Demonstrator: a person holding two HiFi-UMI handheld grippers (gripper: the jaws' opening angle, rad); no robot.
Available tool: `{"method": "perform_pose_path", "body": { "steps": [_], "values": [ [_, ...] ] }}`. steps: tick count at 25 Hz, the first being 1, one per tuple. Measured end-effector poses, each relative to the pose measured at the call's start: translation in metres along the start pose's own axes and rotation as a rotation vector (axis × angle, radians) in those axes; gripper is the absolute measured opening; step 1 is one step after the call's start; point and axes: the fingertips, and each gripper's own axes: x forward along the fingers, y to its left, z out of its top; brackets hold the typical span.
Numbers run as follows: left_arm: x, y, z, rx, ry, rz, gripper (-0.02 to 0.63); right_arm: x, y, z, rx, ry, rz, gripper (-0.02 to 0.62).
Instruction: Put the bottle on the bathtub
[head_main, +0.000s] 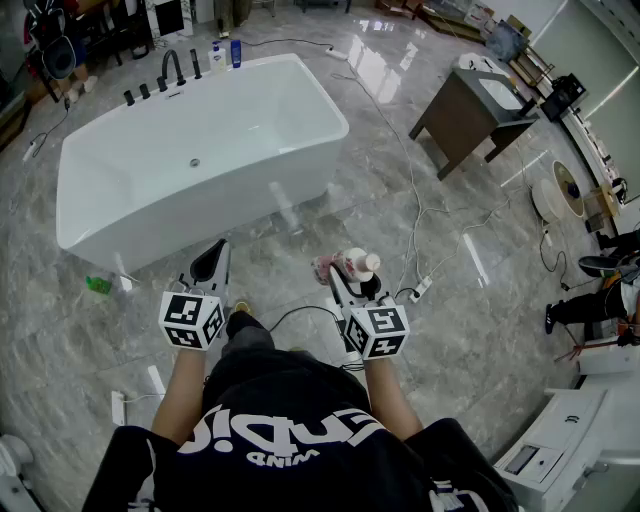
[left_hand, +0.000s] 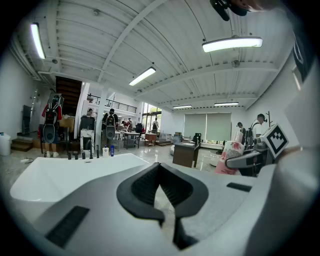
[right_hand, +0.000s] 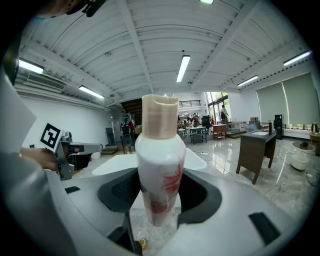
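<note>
Right gripper (head_main: 345, 280) is clamping upright bottle (right_hand: 159, 165); bathtub (head_main: 150, 215) is sitting ahead-left, nearer the left gripper (head_main: 212, 262), whose jaws are together, empty.

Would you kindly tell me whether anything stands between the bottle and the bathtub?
Nothing visible does. Only bare floor lies between the bottle and the bathtub's near wall; the white cables run off to the right of that path.
</note>
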Motion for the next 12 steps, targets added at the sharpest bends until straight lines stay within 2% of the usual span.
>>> {"method": "perform_pose_path", "body": {
  "steps": [12],
  "values": [
    [0.016,-0.019,-0.005,-0.007,-0.003,0.005,0.008,-0.003,-0.017,-0.001,0.004,-0.010,0.054,0.238]
  ]
}}
